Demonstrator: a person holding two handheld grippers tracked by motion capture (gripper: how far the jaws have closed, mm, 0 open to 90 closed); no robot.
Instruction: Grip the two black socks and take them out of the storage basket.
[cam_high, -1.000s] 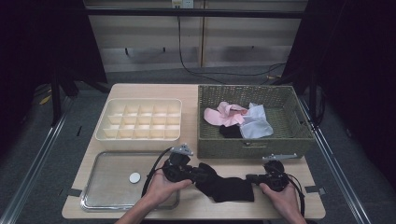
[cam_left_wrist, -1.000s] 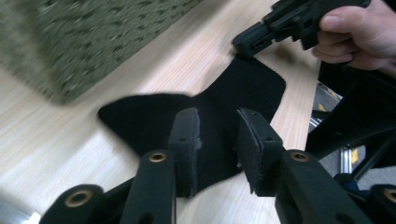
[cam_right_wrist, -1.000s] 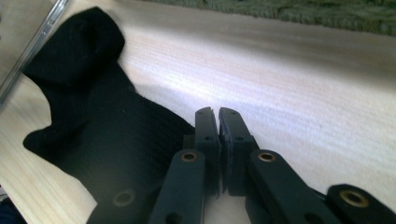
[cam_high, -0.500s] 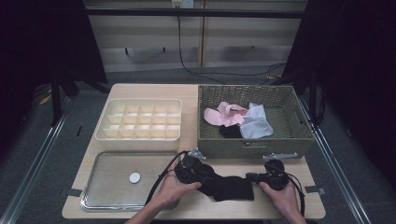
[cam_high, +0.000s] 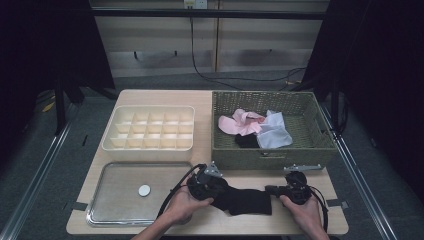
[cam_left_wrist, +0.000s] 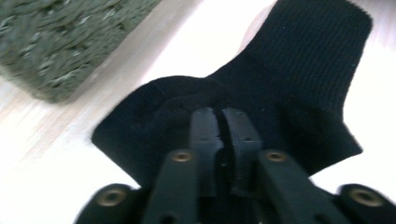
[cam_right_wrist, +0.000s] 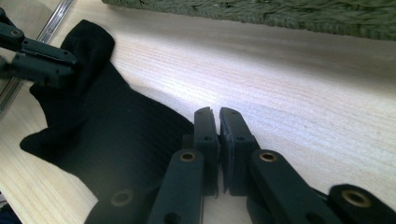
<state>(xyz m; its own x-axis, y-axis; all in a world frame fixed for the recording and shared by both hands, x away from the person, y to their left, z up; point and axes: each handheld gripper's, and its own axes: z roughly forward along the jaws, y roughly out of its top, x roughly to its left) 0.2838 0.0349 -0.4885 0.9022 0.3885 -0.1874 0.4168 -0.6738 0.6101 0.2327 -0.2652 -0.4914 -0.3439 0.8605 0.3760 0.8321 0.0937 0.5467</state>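
A: Black knitted sock (cam_high: 242, 200), laid flat on the pale wooden table (cam_high: 210, 155) at about 6 o'clock, near the front edge, just in front of the green woven basket (cam_high: 320, 142). How is it held?

B: Left gripper (cam_high: 214, 191) is seen at the sock's 9 o'clock end. Its jaws have just been closing and are now drawn nearly together on a raised fold of the black knit (cam_left_wrist: 219, 116). Right gripper (cam_high: 272, 190) is seen at the 3 o'clock end, jaws pressed nearly together; in the right gripper view the sock's edge (cam_right_wrist: 184, 133) runs in under them, so a pinch on that edge is judged likely.

A: What is judged done?

B: One sock is out of the basket and stretched between both grippers. No fold across its length is visible yet; it lies as a single flat piece.

A: And left?

B: Pink cloth (cam_high: 240, 122), pale blue cloth (cam_high: 275, 132) and a dark item (cam_high: 247, 141) are left in the basket at 1 o'clock. The cream plastic divider box (cam_high: 150, 130) at 11 o'clock is seen with nothing in its cells. The clear tray (cam_high: 100, 200) at 8 o'clock carries a small white disc (cam_high: 144, 190). Work is judged early: folding or rolling, then stowing, are not yet done.
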